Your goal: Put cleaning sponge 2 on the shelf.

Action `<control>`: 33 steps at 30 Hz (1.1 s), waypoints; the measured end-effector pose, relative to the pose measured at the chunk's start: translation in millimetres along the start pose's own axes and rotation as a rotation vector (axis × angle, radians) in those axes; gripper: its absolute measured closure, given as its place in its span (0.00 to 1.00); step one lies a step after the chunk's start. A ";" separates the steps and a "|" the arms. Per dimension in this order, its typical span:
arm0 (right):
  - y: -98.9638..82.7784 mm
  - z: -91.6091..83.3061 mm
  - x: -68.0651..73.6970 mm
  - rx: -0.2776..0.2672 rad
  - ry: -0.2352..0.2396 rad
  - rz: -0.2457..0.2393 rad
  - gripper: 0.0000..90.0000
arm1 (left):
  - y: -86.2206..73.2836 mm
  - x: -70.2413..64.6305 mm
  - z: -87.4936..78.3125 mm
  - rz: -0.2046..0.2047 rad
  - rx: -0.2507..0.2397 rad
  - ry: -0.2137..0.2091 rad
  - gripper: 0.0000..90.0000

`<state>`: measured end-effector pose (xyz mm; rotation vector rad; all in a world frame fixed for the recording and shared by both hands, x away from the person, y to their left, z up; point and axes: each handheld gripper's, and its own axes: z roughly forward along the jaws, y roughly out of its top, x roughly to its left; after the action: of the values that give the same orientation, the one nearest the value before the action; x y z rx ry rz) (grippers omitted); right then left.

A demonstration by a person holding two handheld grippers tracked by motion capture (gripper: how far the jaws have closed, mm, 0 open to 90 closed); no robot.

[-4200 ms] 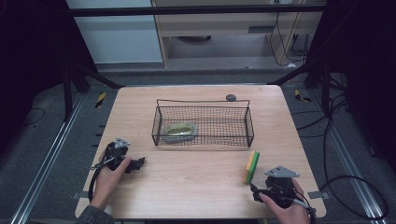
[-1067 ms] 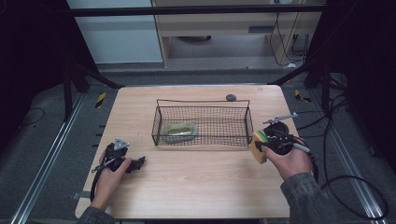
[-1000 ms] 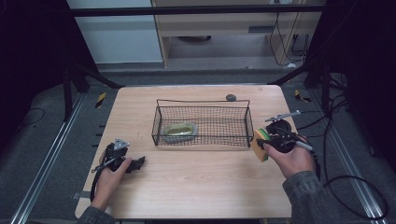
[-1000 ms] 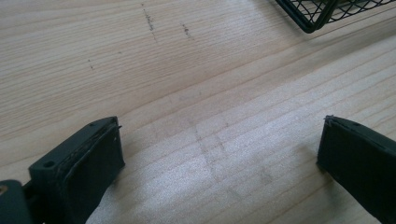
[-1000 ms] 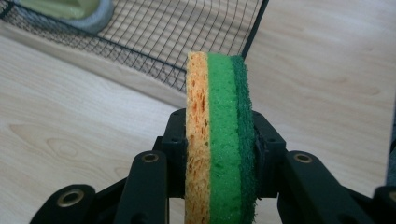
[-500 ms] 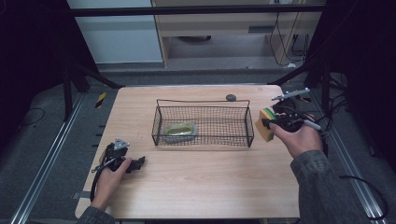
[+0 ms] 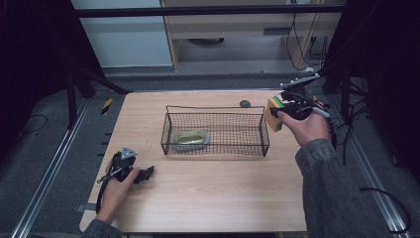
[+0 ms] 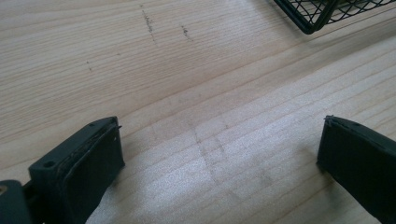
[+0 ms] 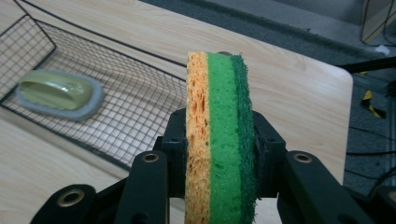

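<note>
Right gripper (image 9: 219, 154) clamped on sponge (image 9: 219, 140)

**Colours at the basket**

The sponge (image 9: 219, 140) has three layers: orange, bright green and dark green. The right hand-held gripper (image 9: 219, 158) around it is black. To its left, the wire basket (image 9: 116, 121) is black mesh, with a pale green scrubber (image 9: 58, 93) edged in grey. The tabletop (image 9: 289, 88) is light wood grain.
</note>
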<state>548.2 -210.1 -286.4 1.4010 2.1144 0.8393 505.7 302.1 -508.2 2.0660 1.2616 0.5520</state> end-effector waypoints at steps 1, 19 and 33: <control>2.5 3.3 -0.8 -0.008 -0.009 -0.005 0.72 | 0.0 0.0 0.0 0.000 0.000 0.000 0.00; 7.6 27.2 3.3 -0.046 -0.022 -0.016 0.72 | 0.8 -0.2 0.9 -0.001 0.000 -0.001 0.00; 1.5 39.4 11.2 -0.038 0.004 -0.026 0.72 | 0.8 -0.2 1.0 -0.001 -0.002 -0.001 0.00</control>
<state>571.4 -190.1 -313.6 1.3502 2.1040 0.8678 506.7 301.4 -508.3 2.0635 1.2612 0.5512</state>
